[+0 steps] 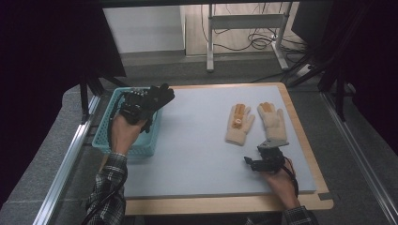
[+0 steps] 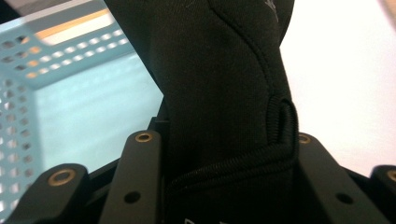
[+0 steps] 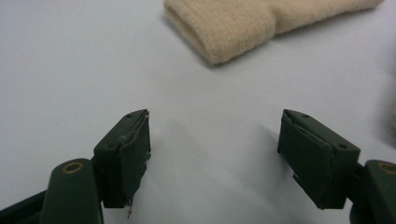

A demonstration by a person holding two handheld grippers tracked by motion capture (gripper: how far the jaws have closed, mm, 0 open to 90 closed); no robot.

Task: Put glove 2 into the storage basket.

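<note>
We have the black glove (image 1: 157, 97) clamped in our left claw (image 1: 141, 105), held above the far right corner of the teal basket (image 1: 107, 140) at the bench's (image 1: 197, 140) left edge. In the left gripper view the jaws are closed on the glove's ribbed cuff (image 2: 243, 158), and the basket's perforated wall (image 2: 28, 93) sits just behind it. The glove is not yet in the basket; it hangs over the rim, partly out over the bench.

Our right claw (image 1: 253, 161) hovers low over the bench near the front right, jaws wide apart and holding nothing. In the right gripper view the cuff of a beige glove (image 3: 224, 28) lies just ahead of the open jaws, not touching them.

Two beige gloves lie flat side by side on the right half of the bench: the left one (image 1: 239, 125) with an orange patch, the right one (image 1: 273, 121) nearest our right claw.

Our reading: sorting gloves into the basket is under way. One glove is about to be dropped in; both beige ones are left. We cannot see whether anything already lies in the basket.
</note>
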